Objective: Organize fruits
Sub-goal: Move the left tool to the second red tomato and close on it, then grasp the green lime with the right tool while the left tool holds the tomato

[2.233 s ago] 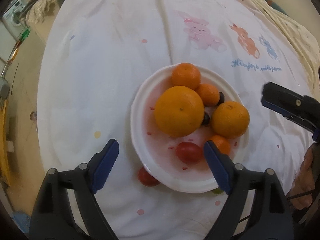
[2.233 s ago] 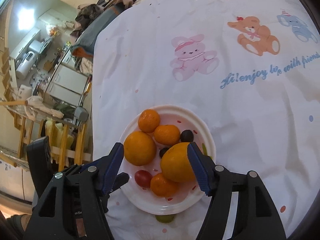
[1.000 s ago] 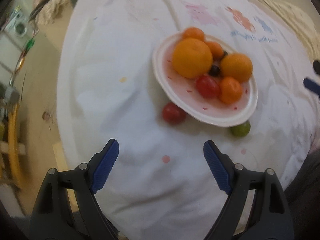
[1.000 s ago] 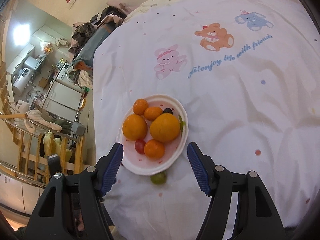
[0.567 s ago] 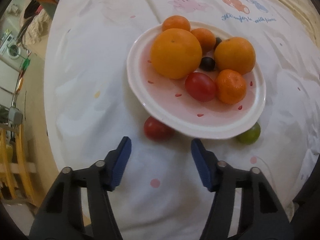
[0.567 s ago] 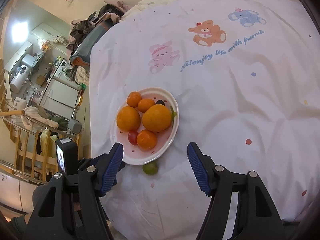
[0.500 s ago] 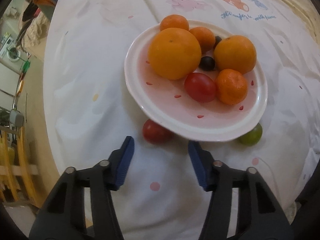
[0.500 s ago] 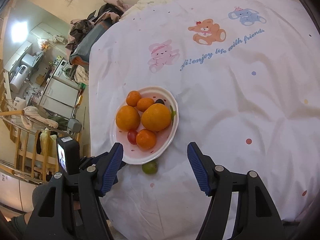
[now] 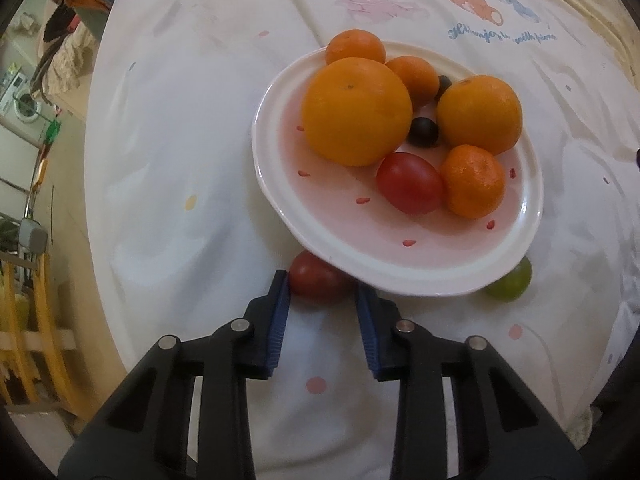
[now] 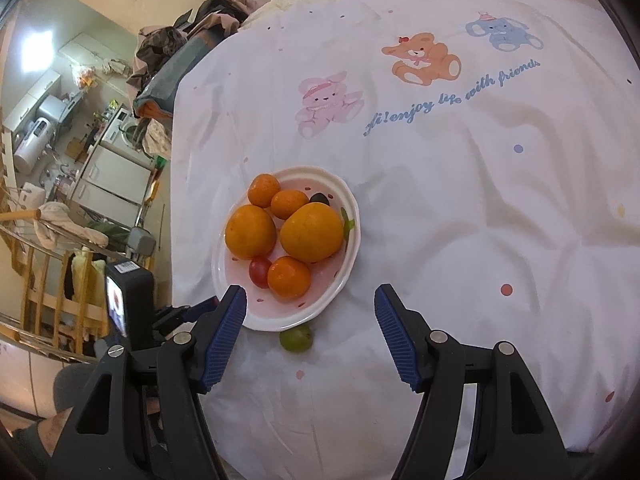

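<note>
A white and pink plate (image 9: 440, 276) holds two large oranges (image 9: 356, 110), several small tangerines, a red tomato (image 9: 410, 188) and dark grapes. A second red tomato (image 9: 318, 280) lies on the cloth, half under the plate's near rim. My left gripper (image 9: 322, 288) has its blue pads on either side of this tomato, jaws narrowed around it. A green fruit (image 9: 510, 282) lies by the plate's right rim, also in the right wrist view (image 10: 296, 339). My right gripper (image 10: 310, 308) is open and empty, above the plate (image 10: 344, 280).
The white cloth (image 10: 480, 200) with cartoon animals covers the surface and is wrinkled. Its left edge drops off toward a cluttered room with a wooden rack (image 10: 48, 280). The left gripper's body (image 10: 132, 312) shows at the lower left in the right wrist view.
My left gripper moved forward to the tomato beside the plate and its jaws narrowed around it. The right gripper barely moved and stays open.
</note>
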Demonstrator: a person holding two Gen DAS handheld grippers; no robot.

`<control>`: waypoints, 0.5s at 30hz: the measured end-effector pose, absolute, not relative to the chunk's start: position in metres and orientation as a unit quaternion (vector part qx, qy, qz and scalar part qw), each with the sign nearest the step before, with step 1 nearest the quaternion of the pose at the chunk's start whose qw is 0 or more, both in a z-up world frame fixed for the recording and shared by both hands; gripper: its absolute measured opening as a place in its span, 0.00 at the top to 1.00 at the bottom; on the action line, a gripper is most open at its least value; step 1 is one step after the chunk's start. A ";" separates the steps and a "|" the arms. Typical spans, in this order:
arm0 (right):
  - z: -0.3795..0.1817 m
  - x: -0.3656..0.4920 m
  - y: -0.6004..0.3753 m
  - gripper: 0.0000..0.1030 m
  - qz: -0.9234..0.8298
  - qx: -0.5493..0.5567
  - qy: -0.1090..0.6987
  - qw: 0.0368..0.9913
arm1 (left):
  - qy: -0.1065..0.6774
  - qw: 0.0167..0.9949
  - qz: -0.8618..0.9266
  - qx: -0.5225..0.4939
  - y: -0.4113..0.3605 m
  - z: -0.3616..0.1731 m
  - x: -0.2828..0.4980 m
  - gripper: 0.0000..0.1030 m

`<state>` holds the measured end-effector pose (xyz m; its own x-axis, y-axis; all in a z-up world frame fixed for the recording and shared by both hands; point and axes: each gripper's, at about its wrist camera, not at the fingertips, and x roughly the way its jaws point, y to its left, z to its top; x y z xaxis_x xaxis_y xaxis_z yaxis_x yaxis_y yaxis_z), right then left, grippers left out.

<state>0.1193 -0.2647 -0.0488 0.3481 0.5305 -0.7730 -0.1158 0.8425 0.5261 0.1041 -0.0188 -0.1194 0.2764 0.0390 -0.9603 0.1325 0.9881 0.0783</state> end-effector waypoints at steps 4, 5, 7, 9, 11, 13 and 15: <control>-0.051 0.119 -0.264 0.33 0.196 0.187 0.536 0.799 | 0.598 0.799 -0.027 0.060 -0.015 -0.109 0.098 0.72; -0.051 0.118 -0.264 0.33 0.195 0.186 0.537 0.800 | 0.597 0.800 -0.028 0.056 -0.015 -0.107 0.095 0.72; -0.052 0.117 -0.263 0.33 0.193 0.182 0.537 0.800 | 0.594 0.803 -0.030 0.046 -0.013 -0.099 0.087 0.72; -0.052 0.117 -0.261 0.33 0.191 0.177 0.539 0.801 | 0.590 0.806 -0.031 0.042 -0.013 -0.093 0.080 0.72; -0.054 0.115 -0.259 0.33 0.190 0.170 0.541 0.802 | 0.583 0.811 -0.035 0.035 -0.012 -0.084 0.070 0.72; -0.055 0.114 -0.257 0.33 0.189 0.165 0.543 0.801 | 0.578 0.815 -0.037 0.020 -0.008 -0.076 0.066 0.72; -0.057 0.112 -0.256 0.33 0.189 0.162 0.545 0.800 | 0.575 0.817 -0.039 0.010 -0.007 -0.071 0.063 0.72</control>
